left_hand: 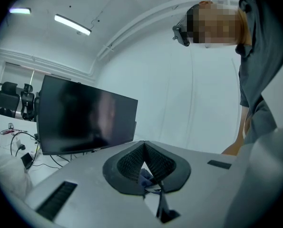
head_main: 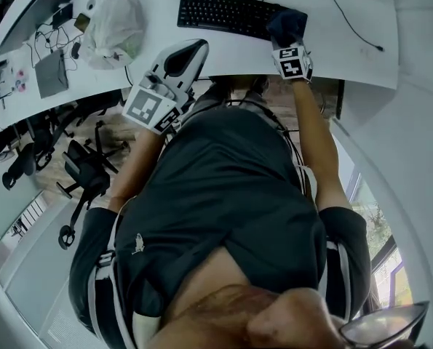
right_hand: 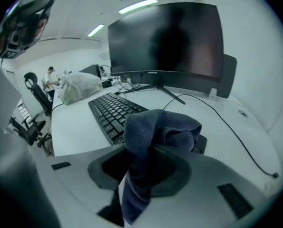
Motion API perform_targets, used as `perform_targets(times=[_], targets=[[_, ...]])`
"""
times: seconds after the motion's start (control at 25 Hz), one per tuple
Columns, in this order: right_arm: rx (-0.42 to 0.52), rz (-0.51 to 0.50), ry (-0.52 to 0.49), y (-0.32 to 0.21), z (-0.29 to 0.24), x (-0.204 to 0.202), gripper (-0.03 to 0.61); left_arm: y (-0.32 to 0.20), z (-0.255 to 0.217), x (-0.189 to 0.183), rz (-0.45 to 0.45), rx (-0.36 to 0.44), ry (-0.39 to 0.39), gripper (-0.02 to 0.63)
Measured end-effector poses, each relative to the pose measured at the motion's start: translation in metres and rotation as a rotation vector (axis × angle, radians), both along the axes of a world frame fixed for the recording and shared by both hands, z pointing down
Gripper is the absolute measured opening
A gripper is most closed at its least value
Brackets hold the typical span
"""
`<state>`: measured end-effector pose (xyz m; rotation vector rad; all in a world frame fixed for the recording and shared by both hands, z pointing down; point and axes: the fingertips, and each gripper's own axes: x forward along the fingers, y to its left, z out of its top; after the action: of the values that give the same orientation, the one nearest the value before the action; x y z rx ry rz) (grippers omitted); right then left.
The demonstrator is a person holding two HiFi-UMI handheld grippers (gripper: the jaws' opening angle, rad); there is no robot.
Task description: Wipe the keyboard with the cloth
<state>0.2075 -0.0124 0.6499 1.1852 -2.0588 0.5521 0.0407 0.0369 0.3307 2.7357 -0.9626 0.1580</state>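
A black keyboard (head_main: 223, 13) lies on the white desk (head_main: 347, 42), seen also in the right gripper view as the keyboard (right_hand: 110, 113). My right gripper (head_main: 289, 38) is shut on a dark blue cloth (head_main: 287, 26), held at the keyboard's right end. In its own view the cloth (right_hand: 155, 132) bunches over the right gripper (right_hand: 153, 148) and hides the jaw tips. My left gripper (head_main: 180, 60) is held up by the desk's front edge, away from the keyboard. In the left gripper view its jaws (left_hand: 143, 148) meet, pointing upward toward a monitor.
A dark monitor (right_hand: 165, 42) stands behind the keyboard, with a black cable (right_hand: 231, 132) running across the desk to the right. A filled plastic bag (head_main: 113, 24) sits left of the keyboard. A laptop (head_main: 34, 13) and small items lie far left. Office chairs (head_main: 85, 169) stand below.
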Motion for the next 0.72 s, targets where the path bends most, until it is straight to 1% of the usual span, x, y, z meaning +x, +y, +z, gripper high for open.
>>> perform_targets(times=[0.04, 0.08, 0.12, 0.2, 0.24, 0.28, 0.32, 0.36, 0.44, 0.48, 0.52, 0.56, 0.6, 0.68, 0.72], targets=[[0.002, -0.012, -0.006, -0.001, 0.0, 0.0, 0.11, -0.001, 0.001, -0.001, 0.002, -0.003, 0.0, 0.005], [0.004, 0.015, -0.015, -0.004, -0.002, 0.01, 0.11, -0.002, 0.001, -0.001, 0.005, -0.004, 0.001, 0.005], [0.006, 0.078, -0.016, -0.009, -0.003, 0.028, 0.11, -0.004, 0.002, -0.001, 0.008, -0.005, 0.001, 0.005], [0.008, 0.241, 0.011, -0.016, -0.001, 0.074, 0.11, -0.006, 0.004, -0.002, 0.009, -0.008, -0.001, 0.005], [0.002, 0.305, 0.02, -0.017, 0.0, 0.091, 0.11, -0.007, 0.005, -0.003, 0.009, -0.01, 0.0, 0.005], [-0.004, 0.334, 0.019, -0.016, 0.001, 0.097, 0.109, -0.008, 0.005, -0.002, 0.009, -0.012, 0.001, 0.005], [-0.004, 0.318, 0.016, -0.013, 0.001, 0.091, 0.107, -0.008, 0.006, -0.002, 0.01, -0.013, 0.003, 0.005], [0.001, 0.26, 0.022, -0.008, 0.001, 0.074, 0.107, -0.008, 0.006, -0.001, 0.013, -0.015, 0.005, 0.005], [0.002, 0.072, 0.018, 0.006, 0.0, 0.024, 0.107, -0.009, 0.008, 0.002, 0.02, -0.019, 0.006, 0.005], [-0.008, -0.01, -0.007, 0.013, 0.001, 0.0, 0.107, -0.01, 0.009, 0.003, 0.023, -0.023, 0.005, 0.005], [-0.021, -0.058, -0.033, 0.017, 0.002, -0.016, 0.107, -0.011, 0.009, 0.005, 0.027, -0.027, 0.004, 0.005], [-0.031, -0.063, -0.054, 0.017, 0.003, -0.02, 0.107, -0.012, 0.01, 0.007, 0.031, -0.029, 0.003, 0.005], [-0.036, -0.024, -0.074, 0.013, 0.003, -0.013, 0.106, -0.014, 0.01, 0.009, 0.036, -0.029, 0.002, 0.005], [-0.034, 0.146, -0.098, -0.005, 0.0, 0.028, 0.106, -0.016, 0.008, 0.013, 0.043, -0.024, 0.002, 0.005], [-0.026, 0.233, -0.08, -0.014, -0.003, 0.053, 0.106, -0.018, 0.008, 0.013, 0.043, -0.022, 0.002, 0.005]])
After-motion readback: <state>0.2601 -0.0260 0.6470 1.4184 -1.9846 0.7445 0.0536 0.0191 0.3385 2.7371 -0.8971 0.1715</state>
